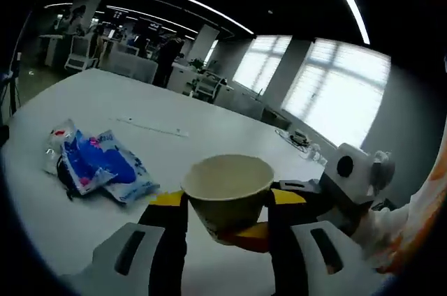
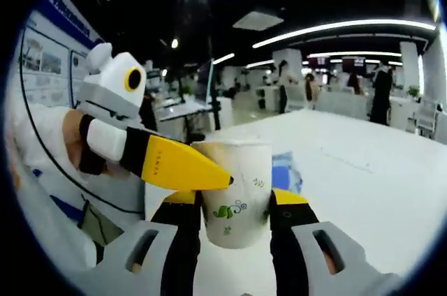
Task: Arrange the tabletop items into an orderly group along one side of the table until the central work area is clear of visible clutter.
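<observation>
A white paper cup (image 1: 230,188) with a green leaf print (image 2: 234,209) hangs above the white table (image 1: 174,111). My left gripper (image 1: 227,202) is shut on it, the black and yellow jaws pressing both sides below the rim. My right gripper (image 2: 236,202) is shut on the same cup lower down. One yellow finger (image 2: 183,165) of the left gripper reaches in from the left and touches the cup near its rim. A yellow finger (image 1: 255,238) of the right gripper shows under the cup. Blue and white plastic packets (image 1: 98,163) lie on the table to the left.
A thin strip (image 1: 150,127) lies on the table beyond the packets. Small cables and items (image 1: 300,139) sit near the far right edge. A hand (image 2: 73,144) holds the left gripper. Desks, chairs and people stand in the office behind.
</observation>
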`<state>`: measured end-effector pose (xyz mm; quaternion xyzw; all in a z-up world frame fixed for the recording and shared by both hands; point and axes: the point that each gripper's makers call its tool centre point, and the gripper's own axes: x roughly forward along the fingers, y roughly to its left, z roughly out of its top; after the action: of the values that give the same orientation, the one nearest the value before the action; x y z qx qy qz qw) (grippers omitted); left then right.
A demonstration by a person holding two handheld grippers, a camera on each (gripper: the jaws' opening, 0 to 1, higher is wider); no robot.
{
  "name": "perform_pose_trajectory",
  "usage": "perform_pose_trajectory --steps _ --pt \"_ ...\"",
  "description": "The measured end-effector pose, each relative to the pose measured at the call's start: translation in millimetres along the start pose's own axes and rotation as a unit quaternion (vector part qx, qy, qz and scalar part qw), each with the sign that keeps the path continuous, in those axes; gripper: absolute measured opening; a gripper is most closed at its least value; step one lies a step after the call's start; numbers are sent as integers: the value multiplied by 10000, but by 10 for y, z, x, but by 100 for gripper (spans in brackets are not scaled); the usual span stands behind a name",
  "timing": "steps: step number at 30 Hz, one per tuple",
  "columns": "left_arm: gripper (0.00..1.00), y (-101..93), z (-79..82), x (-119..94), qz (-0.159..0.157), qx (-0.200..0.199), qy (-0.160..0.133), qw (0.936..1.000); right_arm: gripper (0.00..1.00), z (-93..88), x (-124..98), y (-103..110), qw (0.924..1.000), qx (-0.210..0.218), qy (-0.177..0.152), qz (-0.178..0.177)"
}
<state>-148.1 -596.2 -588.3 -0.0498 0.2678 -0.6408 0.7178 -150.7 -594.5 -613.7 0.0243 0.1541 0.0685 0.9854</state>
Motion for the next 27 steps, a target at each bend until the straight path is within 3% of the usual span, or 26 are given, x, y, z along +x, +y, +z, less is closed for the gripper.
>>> perform_pose_trajectory --steps 2,5,7,8,10,13,14,17,19,23,25,27 --pt "43 101 -1 -13 -6 280 181 9994 38 -23 115 22 9996 102 262 -100" --pt "42 206 -36 21 -85 1137 558 9919 38 -109 258 -2 9970 221 646 -352" --pt "41 252 -4 60 -212 1703 504 9839 39 -121 347 -43 9961 179 656 -562" --pt "41 263 -17 84 -308 1765 520 9824 39 -188 365 -39 9947 103 862 -550" --pt "41 311 -89 103 -400 1499 768 9849 38 -233 386 -50 9934 -19 1067 -416" --pt "40 378 -66 101 -370 1509 688 9855 38 -282 474 -106 9927 -46 1175 -276" --pt "39 408 -86 100 -325 1494 685 9859 37 -361 504 -126 9894 74 1423 -275" --pt "39 466 -78 72 -163 1648 643 9841 38 -347 616 -80 9901 86 1395 -99" --pt "38 517 -106 81 -191 1783 649 9817 38 -387 670 -81 9883 -200 1504 139" --pt "35 659 -214 194 -314 1531 772 9847 38 -502 683 -265 9791 -664 1895 311" --pt "33 674 -246 245 -327 1517 898 9838 38 -504 663 -300 9801 -499 1909 220" --pt "34 623 -215 277 -404 1366 769 9868 38 -559 661 -294 9812 -223 1905 191"
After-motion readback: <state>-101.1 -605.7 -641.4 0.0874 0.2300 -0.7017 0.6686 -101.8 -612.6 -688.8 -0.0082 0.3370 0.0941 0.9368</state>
